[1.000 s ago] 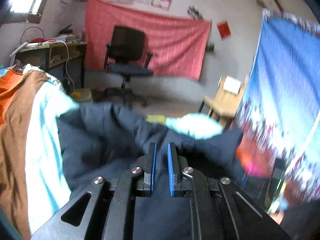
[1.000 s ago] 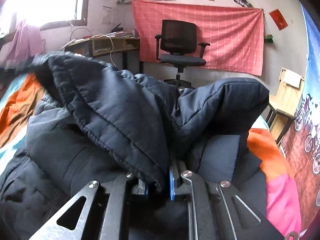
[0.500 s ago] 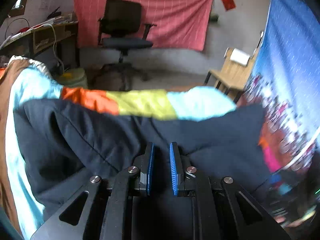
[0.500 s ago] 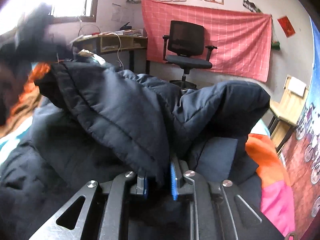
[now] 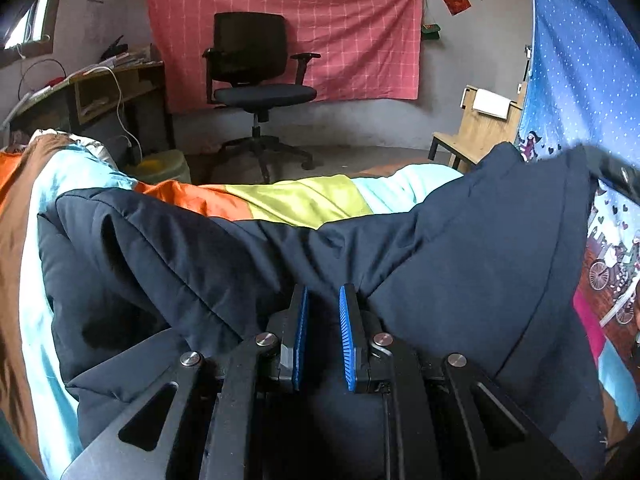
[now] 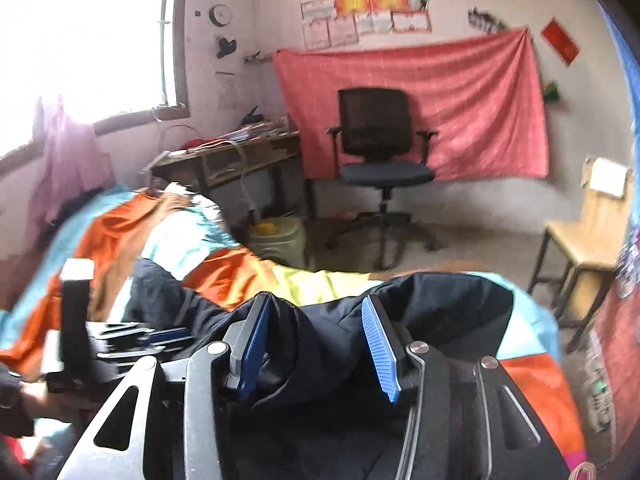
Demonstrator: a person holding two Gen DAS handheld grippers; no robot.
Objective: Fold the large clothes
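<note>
A dark navy padded jacket (image 5: 208, 264) lies spread on a bed with a colourful striped cover (image 5: 296, 200). My left gripper (image 5: 323, 300) rests low on the jacket, its blue pads a narrow gap apart with jacket fabric bunched at the tips. My right gripper (image 6: 316, 316) is open wide above a fold of the same jacket (image 6: 440, 300), nothing between the pads. The left gripper shows in the right wrist view (image 6: 132, 336), at the left on the bed.
A black office chair (image 5: 256, 76) stands before a red cloth on the far wall. A cluttered desk (image 5: 100, 84) is at the left, a wooden chair (image 5: 476, 128) at the right, a blue patterned curtain (image 5: 580, 80) beside it. A green bin (image 6: 280, 236) sits by the bed.
My right gripper has opened and let go of the jacket, which dropped flat onto the bed. My left gripper has lowered onto the jacket and its view has steadied.
</note>
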